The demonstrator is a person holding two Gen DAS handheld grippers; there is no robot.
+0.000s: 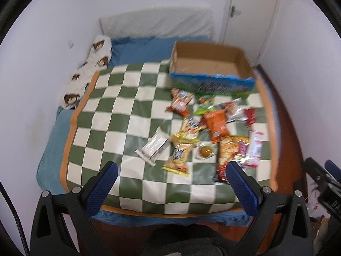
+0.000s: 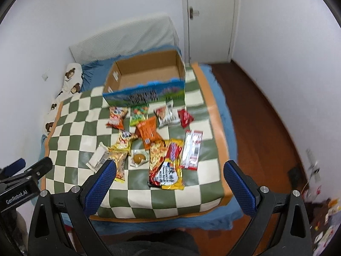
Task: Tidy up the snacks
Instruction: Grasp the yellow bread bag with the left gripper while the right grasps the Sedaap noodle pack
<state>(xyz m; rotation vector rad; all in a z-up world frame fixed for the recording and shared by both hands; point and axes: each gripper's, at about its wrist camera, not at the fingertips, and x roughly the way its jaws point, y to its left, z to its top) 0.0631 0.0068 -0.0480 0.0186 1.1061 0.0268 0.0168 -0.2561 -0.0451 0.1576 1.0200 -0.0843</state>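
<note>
A home bedroom: bed [image 2: 213, 115], pillow [image 2: 119, 36], door [image 2: 211, 17].

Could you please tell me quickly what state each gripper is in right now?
Left gripper: open, holding nothing, above the green-and-white checkered blanket.
Right gripper: open, holding nothing, above the same blanket.

Both wrist cameras look forward and downward from the foot of a bed, each framed at the bottom by its own wide-spread blue fingers. The left wrist view sits to the left, so the cardboard box [image 1: 210, 64] and the scattered snack packets [image 1: 213, 128] fall right of centre. The right wrist view sits further right, taking in more wooden floor [image 2: 266, 128]. Both stand well back and share the checkered blanket [image 2: 74, 128], box, packets and door [image 2: 211, 17].
</note>
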